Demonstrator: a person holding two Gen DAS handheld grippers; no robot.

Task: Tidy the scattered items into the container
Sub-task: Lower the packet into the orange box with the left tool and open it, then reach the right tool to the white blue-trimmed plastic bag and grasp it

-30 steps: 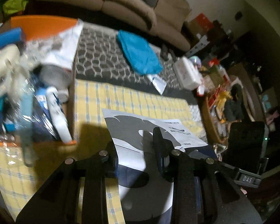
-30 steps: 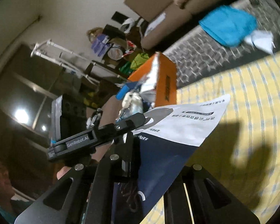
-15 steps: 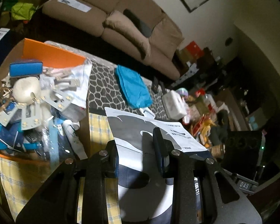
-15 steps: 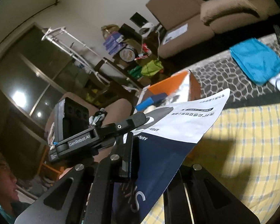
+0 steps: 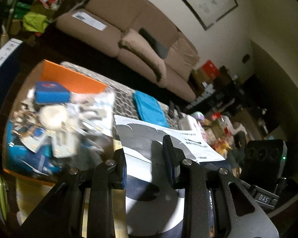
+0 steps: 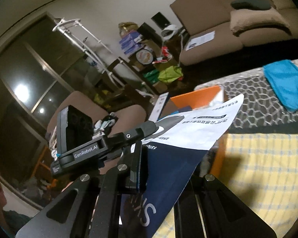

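Observation:
A flat navy, grey and white packet [image 5: 149, 170] is held in the air by both grippers. My left gripper [image 5: 147, 154] is shut on one edge of it. My right gripper [image 6: 168, 170] is shut on the other edge, and the packet [image 6: 188, 134] sticks out over the table. The left gripper's body also shows in the right wrist view [image 6: 101, 148], clamped on the packet's far side. The orange cardboard box [image 5: 73, 79], full of several items including a blue case [image 5: 51, 95] and a cream ball [image 5: 51, 117], stands on the table just left of the packet.
A yellow checked cloth [image 6: 268, 168] covers the near table, with a grey patterned mat [image 6: 258, 107] behind it. A folded turquoise cloth [image 5: 149, 109] lies on the mat. A white box [image 5: 188, 123] and clutter sit at the right. A brown sofa [image 5: 129, 39] stands behind.
Both grippers have lifted the packet higher off the yellow cloth and carried it closer to the orange box. The box now sits lower and nearer in the left wrist view.

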